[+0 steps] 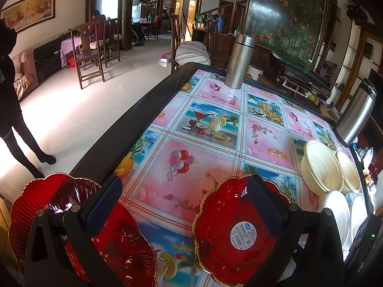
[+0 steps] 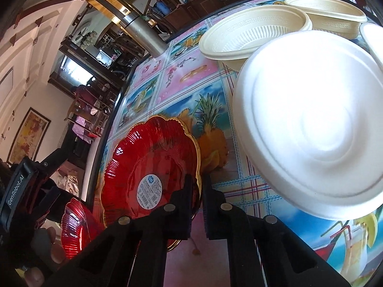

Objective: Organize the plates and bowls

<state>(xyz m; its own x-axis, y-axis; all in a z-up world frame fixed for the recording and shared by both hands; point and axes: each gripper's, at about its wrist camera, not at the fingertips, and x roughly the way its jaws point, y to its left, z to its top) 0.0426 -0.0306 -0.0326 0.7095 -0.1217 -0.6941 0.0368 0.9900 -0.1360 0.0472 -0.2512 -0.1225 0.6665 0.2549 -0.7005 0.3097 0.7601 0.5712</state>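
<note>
**A:** Left wrist view, starting at the left: what's there?

**B:** A person [image 1: 9,95] stands on bare floor [image 1: 71,110], with chairs [image 1: 88,55] far behind. The table [image 1: 134,119] has a dark edge running from near left to far centre. A second red plate [image 1: 47,196] sits at the near left corner, and it seems to hang over that edge.

**A:** And the left gripper [image 1: 184,181]?

**B:** Its fingers are spread wide and hold nothing. The left finger is in front of the second red plate. Between the fingers there is only open tablecloth, and that stays clear up to a steel flask [image 1: 239,62] at the far edge.

**A:** Where's the red plate [image 1: 215,227]?

**B:** It's near centre, with a round sticker on it, partly behind the right finger. To its right, white plates [image 1: 335,212] and cream bowls [image 1: 320,167] crowd the table's right edge.

**A:** What about the right wrist view?

**B:** The right gripper [image 2: 198,178] has its fingers pinched narrow on the gold rim of the red plate [image 2: 148,157], on the plate's right side. I can't tell whether the plate is lifted. The second red plate [image 2: 71,224] is at the far left. The white plates [image 2: 311,124] are close on the right, with a strip of cloth between them and the red plate. The cream bowls [image 2: 253,35] are beyond them.
</note>
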